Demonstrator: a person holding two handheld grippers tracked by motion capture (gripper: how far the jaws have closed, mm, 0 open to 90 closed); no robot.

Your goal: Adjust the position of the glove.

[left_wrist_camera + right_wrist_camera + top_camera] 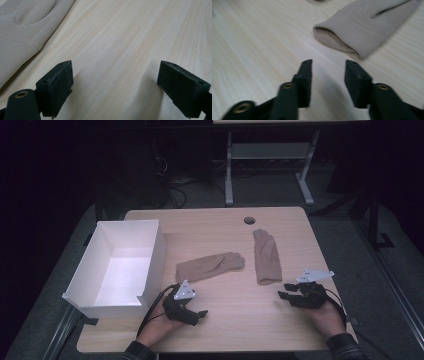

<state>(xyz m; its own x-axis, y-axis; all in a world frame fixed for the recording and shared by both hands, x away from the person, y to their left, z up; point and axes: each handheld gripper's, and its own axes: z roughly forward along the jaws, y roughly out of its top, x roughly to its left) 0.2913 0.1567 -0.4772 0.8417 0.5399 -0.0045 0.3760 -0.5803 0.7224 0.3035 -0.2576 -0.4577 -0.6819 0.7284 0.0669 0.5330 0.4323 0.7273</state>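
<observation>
Two beige gloves lie flat on the wooden table. One glove (210,266) lies crosswise near the middle; its edge fills the upper left of the left gripper view (22,30). The other glove (265,256) lies lengthwise to the right, with its cuff (342,41) just beyond my right gripper's jaws. My left gripper (200,315) rests low near the front edge, open, its jaws (113,85) wide apart over bare wood. My right gripper (282,291) sits just below the right glove's cuff, its jaws (328,75) apart with nothing between them.
A white open-top box (120,267) stands at the table's left side, with nothing in it. A round cable hole (249,220) is near the far edge. Beyond the table are a desk frame (270,165) and cables on the dark floor.
</observation>
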